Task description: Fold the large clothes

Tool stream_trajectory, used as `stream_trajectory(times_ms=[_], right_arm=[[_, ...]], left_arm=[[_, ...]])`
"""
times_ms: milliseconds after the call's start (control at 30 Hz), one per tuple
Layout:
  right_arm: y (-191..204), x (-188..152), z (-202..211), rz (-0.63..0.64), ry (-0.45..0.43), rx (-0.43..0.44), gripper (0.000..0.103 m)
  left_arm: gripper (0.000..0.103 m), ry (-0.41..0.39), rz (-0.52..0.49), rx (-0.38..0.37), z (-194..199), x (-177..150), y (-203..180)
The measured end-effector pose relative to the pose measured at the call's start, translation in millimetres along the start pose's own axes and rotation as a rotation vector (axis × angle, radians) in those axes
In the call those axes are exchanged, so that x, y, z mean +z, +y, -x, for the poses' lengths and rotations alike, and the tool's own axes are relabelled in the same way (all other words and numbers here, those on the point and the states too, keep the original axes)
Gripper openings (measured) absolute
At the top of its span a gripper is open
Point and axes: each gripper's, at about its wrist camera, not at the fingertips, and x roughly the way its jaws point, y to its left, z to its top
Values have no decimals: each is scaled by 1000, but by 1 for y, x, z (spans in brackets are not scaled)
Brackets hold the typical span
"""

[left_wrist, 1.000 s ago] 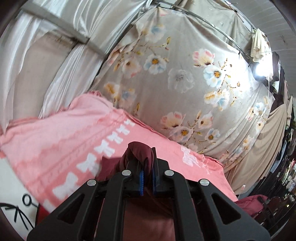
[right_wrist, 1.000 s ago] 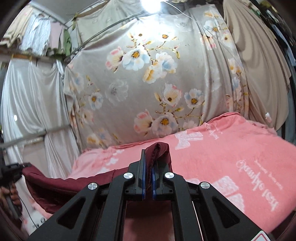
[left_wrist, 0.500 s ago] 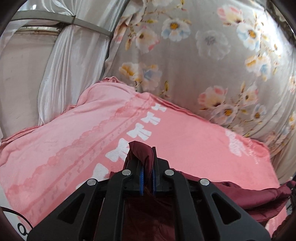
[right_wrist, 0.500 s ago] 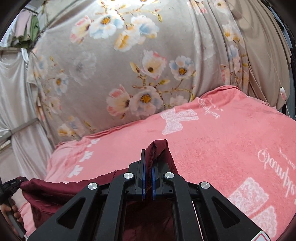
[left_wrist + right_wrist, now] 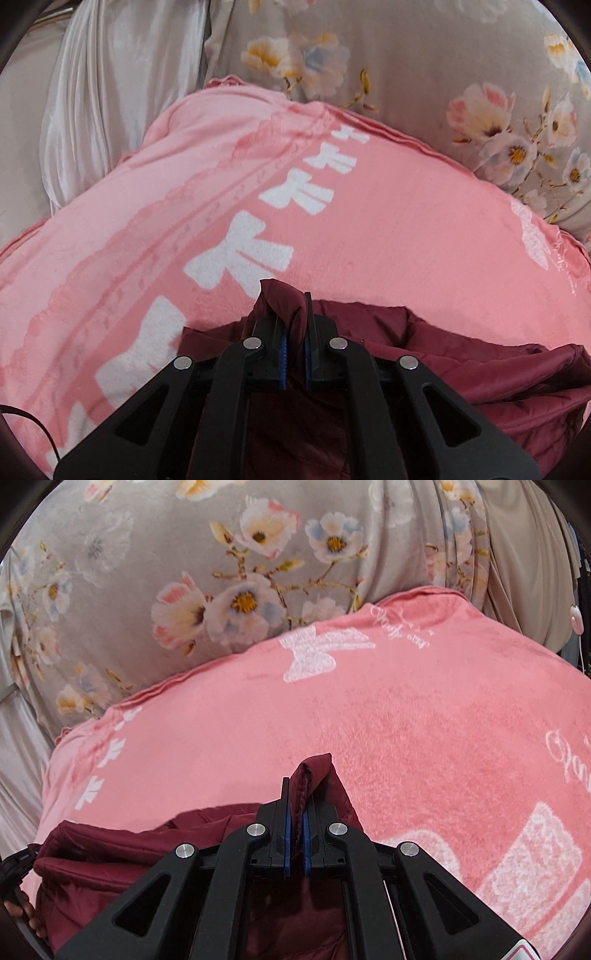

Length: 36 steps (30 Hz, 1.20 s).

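Note:
A dark maroon padded garment [image 5: 461, 365] lies low over a pink blanket [image 5: 388, 229] with white bow prints. My left gripper [image 5: 293, 317] is shut on a bunched edge of the garment, which sticks up between its blue pads. In the right wrist view my right gripper [image 5: 297, 797] is shut on another edge of the same maroon garment [image 5: 110, 853], a fold of cloth poking above the fingertips. The garment stretches leftward from there toward the other gripper [image 5: 18, 860] and a person's hand [image 5: 22, 912] at the far left edge. Its lower part is hidden under the grippers.
The pink blanket [image 5: 424, 731] covers a wide flat surface ahead. A grey floral curtain [image 5: 221, 572] hangs right behind its far edge. Pale satin drapes [image 5: 110, 74] hang at the far left. A thin black cable [image 5: 33, 424] shows at the lower left.
Both grippers have come down and forward with the maroon garment held. The view tipped from the curtain toward the pink blanket, which now fills most of both views. The garment now spreads lower over the blanket.

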Motion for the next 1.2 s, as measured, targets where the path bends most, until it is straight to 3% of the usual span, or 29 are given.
stream_trajectory(times_ms=[500, 667, 767, 800, 833, 867, 933, 1000, 1033, 1067, 1133, 1200], right_arm=[[-8, -24, -52, -11, 156, -38, 3], [-14, -24, -47, -44, 136, 16, 10], [-20, -16, -21, -87, 65, 57, 31], [-22, -13, -8, -104, 26, 72, 50], [-24, -10, 11, -123, -36, 95, 63], [-23, -8, 28, -123, -84, 121, 63], [-13, -3, 53, -69, -123, 156, 61], [7, -2, 67, 5, -121, 186, 57], [19, -2, 67, 39, -103, 195, 48], [35, -4, 65, 81, -73, 200, 43], [63, -10, 55, 156, -14, 219, 23], [98, -23, 43, 263, 24, 222, 13]], left_arm=[[8, 73, 12, -14, -50, -21, -1], [10, 69, 25, -29, -52, -22, 2], [17, 45, 62, -69, -45, -19, 10], [21, 19, 75, -77, -35, -18, 14], [40, -13, 82, -82, -23, -16, 17], [63, -54, 87, -80, -9, -14, 19], [76, -175, 101, -77, 31, -10, 23], [76, -234, 82, -119, 64, -5, 20], [76, -237, 61, -143, 76, -2, 13], [75, -234, 27, -176, 86, 0, 2], [73, -210, -58, -208, 92, 2, -25], [68, -174, -147, -233, 87, -4, -58]])
